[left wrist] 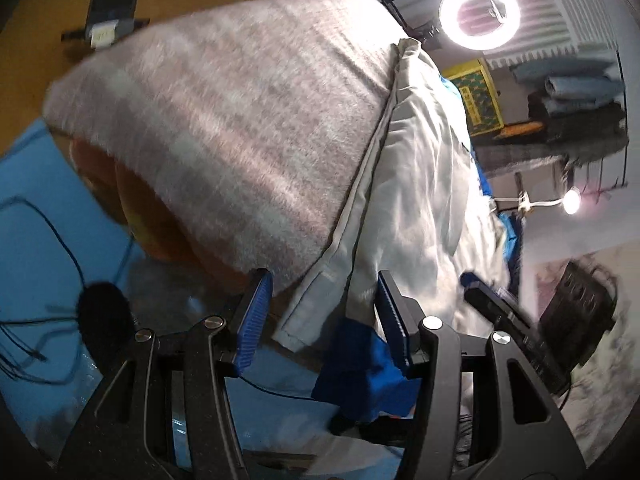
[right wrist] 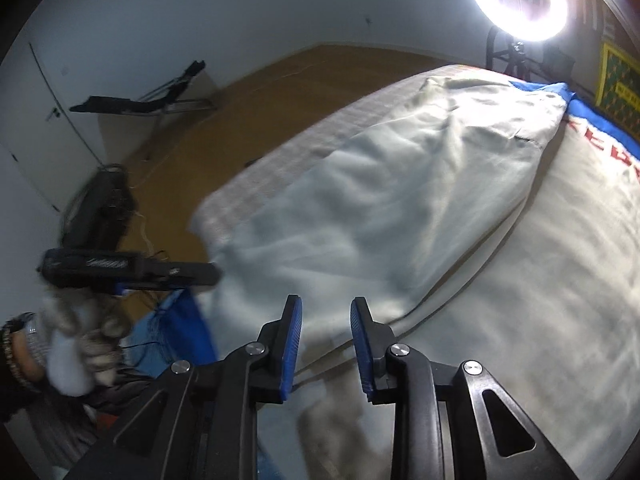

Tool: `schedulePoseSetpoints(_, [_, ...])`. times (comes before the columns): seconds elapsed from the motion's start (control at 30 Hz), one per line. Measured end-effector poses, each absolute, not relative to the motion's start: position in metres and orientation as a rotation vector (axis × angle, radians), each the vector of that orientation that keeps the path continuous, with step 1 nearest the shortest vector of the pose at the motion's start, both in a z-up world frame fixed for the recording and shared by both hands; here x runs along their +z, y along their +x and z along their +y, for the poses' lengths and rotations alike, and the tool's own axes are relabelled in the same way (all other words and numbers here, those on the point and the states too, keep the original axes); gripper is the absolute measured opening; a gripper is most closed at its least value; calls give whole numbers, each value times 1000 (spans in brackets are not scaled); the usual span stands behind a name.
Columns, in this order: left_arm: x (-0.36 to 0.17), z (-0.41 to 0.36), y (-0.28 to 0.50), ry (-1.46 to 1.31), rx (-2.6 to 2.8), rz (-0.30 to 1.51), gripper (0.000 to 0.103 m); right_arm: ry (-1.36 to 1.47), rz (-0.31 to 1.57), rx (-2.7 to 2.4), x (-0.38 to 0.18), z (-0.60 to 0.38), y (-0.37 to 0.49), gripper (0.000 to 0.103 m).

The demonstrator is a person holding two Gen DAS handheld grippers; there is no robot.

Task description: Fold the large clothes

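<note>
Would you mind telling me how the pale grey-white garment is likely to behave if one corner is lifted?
The pale grey-white garment will probably drape limply, since soft wrinkles cover it. It looks thin and light, so likely easy to lift. Its smooth sheen hints it may slide over the fuzzy grey-and-white checked blanket.

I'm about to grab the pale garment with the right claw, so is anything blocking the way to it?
Nothing visible is. The right claw hangs just over the near edge of the pale garment, its jaws apart with only cloth showing beyond them. The left claw is off to the side.
</note>
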State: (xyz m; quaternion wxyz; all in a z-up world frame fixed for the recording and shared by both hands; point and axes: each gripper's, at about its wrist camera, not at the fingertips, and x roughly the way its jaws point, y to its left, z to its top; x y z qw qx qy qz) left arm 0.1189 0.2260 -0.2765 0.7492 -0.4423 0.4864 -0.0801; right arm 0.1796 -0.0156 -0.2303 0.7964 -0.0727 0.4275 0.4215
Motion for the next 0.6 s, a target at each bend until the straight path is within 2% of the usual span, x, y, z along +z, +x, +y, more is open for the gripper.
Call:
schedulePoseSetpoints(0.27, [-257,205,120,-856,-197,1044,51,-179,975,890,-253,-2,175,26])
schedulePoseSetpoints(0.37, [-243,190,119,-740,-179,1030,35,-142,991,889,-256,-4,180,26])
schedulePoseSetpoints(0.43, [-234,181,119,-674,-169,1015,19,-130,999,889,-256,-3,183,26])
schedulePoseSetpoints(0.6, [-206,166,113,-591,-196,932,14,-129,1024,913,-256,-3,190,37])
